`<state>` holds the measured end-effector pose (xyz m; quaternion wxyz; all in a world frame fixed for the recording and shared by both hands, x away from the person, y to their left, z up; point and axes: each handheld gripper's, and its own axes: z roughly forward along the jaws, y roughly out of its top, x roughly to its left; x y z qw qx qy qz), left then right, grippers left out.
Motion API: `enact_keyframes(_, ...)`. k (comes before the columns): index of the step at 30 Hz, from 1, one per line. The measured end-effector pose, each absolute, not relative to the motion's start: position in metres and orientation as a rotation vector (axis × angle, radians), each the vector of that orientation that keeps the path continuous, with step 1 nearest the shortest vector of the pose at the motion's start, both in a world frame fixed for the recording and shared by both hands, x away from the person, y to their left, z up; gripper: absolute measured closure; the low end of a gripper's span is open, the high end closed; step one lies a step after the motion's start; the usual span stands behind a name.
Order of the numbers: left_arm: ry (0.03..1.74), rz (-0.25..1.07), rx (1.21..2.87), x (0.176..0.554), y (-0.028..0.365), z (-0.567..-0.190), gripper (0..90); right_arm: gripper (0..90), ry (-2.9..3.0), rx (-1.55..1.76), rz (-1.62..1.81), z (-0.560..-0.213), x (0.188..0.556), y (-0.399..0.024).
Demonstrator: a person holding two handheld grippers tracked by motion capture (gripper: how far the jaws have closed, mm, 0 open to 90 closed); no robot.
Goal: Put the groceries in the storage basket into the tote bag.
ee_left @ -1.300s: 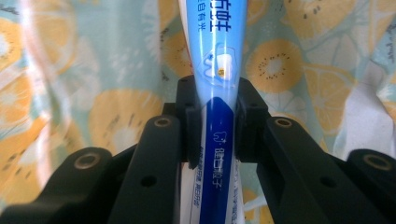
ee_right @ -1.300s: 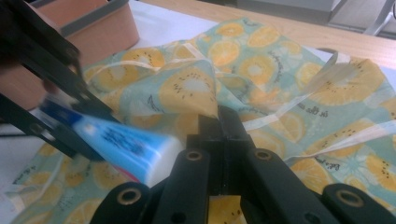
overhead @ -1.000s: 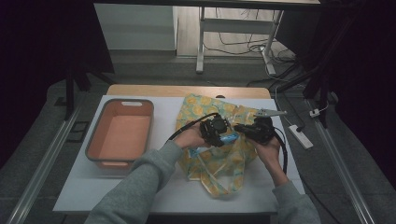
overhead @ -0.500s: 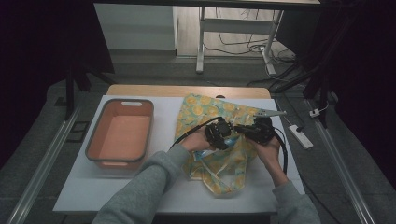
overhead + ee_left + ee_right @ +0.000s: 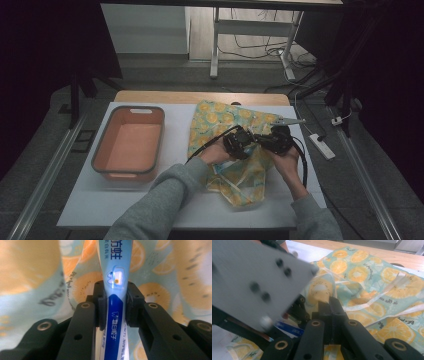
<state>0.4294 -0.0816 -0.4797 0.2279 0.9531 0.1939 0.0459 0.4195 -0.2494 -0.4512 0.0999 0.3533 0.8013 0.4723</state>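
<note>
A bag printed with orange slices [image 5: 225, 117] lies on the white table [image 5: 175, 210], right of centre. Both grippers meet over its middle. My left gripper [image 5: 239, 143] is shut on a blue and pale-blue toothpaste tube [image 5: 113, 322]; its pads press both sides of the tube, which points into the bag's cloth [image 5: 160, 270]. My right gripper [image 5: 272, 141] has its jaws together on a fold of the bag [image 5: 322, 291]. In the right gripper view the left gripper's grey plate [image 5: 257, 282] is close by, with the tube [image 5: 288, 330] under it.
An orange tray [image 5: 122, 174] with nothing in it stands on the table's left half. A white power strip [image 5: 321, 146] lies on the floor to the right. A bare wooden strip [image 5: 150, 96] runs along the table's far edge.
My left gripper has moved a little right and down with the tube, closer to the right gripper. The right gripper has kept still.
</note>
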Motion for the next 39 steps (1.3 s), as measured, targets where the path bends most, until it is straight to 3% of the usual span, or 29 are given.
enact_keyframes(4,0.534,0.135,2.535,0.424,-0.071,-0.467,52.1,89.1,2.371,1.047,1.391,-0.452,0.420,-0.250)
enact_keyframes(10,0.538,0.221,2.494,0.405,-0.033,-0.444,40.9,89.0,2.367,1.048,1.389,-0.452,0.420,-0.250)
enact_keyframes(22,0.707,0.259,2.349,0.381,0.053,-0.430,38.9,89.0,2.386,1.053,1.369,-0.455,0.420,-0.250)
enact_keyframes(39,0.832,0.246,2.290,0.369,0.106,-0.438,36.5,88.6,2.421,1.028,1.321,-0.459,0.416,-0.253)
